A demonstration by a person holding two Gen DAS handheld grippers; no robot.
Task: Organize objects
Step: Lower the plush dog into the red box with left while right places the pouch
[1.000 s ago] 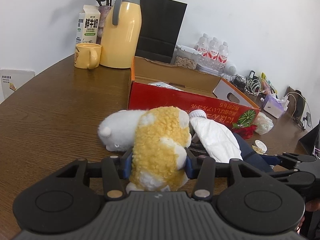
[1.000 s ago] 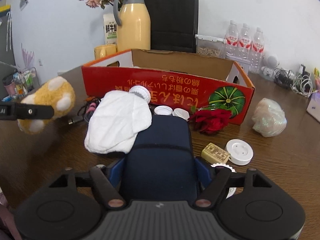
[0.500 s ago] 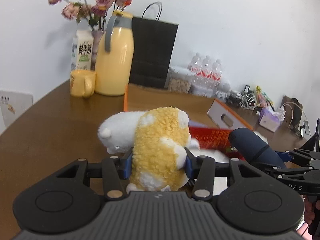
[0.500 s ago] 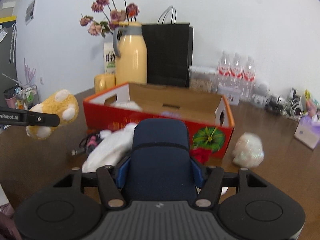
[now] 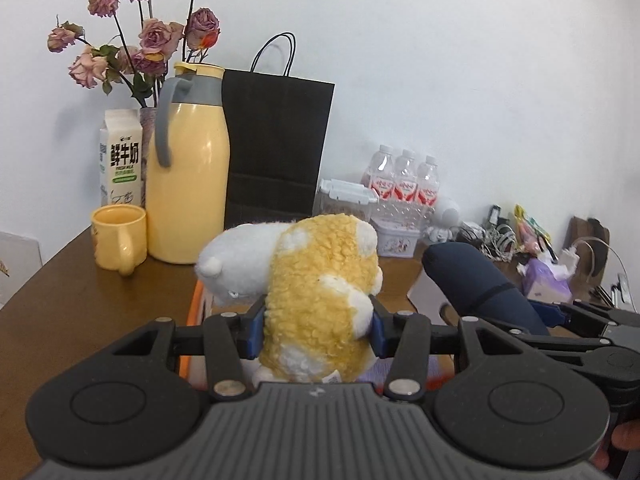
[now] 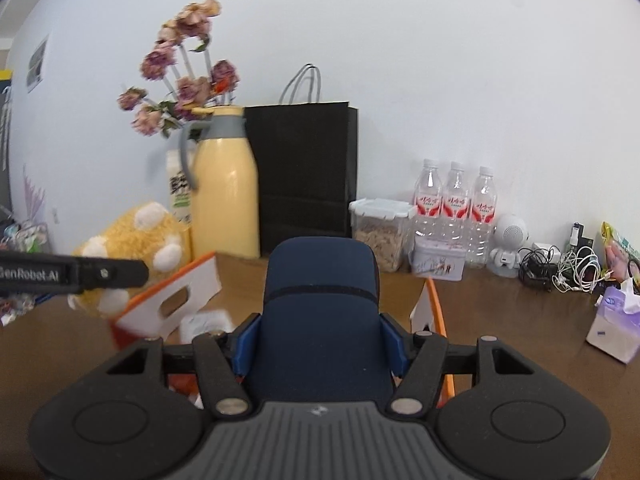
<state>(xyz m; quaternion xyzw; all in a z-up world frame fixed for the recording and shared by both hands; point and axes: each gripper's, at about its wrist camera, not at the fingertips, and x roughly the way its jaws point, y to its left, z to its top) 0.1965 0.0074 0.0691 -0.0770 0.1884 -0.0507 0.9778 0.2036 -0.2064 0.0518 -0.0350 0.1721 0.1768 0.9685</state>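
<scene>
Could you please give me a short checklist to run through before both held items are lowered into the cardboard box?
1. Left gripper clamped on the yellow and white plush toy: ok, the pads dent the fleece on both sides.
2. Right gripper clamped on the navy blue case: ok, the pads touch both sides.
3. Red and orange cardboard box below both items: ok, its walls show under each gripper.
4. Free room on the box floor: cannot tell, the grippers hide most of it.
5. Gap between toy and case: ok, they are apart in the left wrist view.
</scene>
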